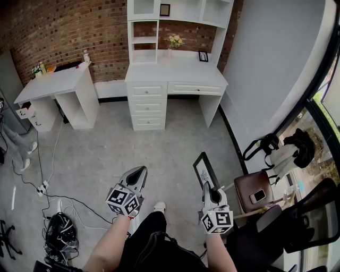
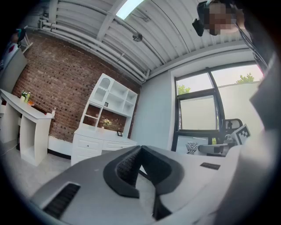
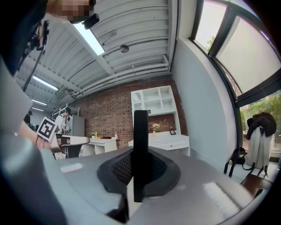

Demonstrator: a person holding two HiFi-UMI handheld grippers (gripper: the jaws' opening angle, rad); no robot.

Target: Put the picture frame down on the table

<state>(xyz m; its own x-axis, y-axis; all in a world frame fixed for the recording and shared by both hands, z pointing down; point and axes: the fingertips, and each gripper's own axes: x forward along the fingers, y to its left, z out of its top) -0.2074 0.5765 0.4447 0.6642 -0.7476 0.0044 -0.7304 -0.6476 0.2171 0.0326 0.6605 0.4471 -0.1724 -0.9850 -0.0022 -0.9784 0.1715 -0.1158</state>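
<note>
Your right gripper (image 1: 208, 188) is clamped on the thin black picture frame (image 1: 204, 169). The frame is up in the air, well apart from the white wooden desk (image 1: 175, 71), so it is not yet put down. Your left gripper (image 1: 139, 172) is closed with nothing in it. The desk's white drawers (image 1: 149, 106) are shut, so you cannot see inside.

Brick wall (image 1: 64, 32), white shelves (image 1: 186, 11), perhaps concrete floor (image 1: 159, 154)

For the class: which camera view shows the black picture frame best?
Head view: the black rectangular picture frame shows nearly whole, clamped in the right hand-held gripper. The right gripper view shows only its thin edge; the left gripper view, its face small and far off.
</note>
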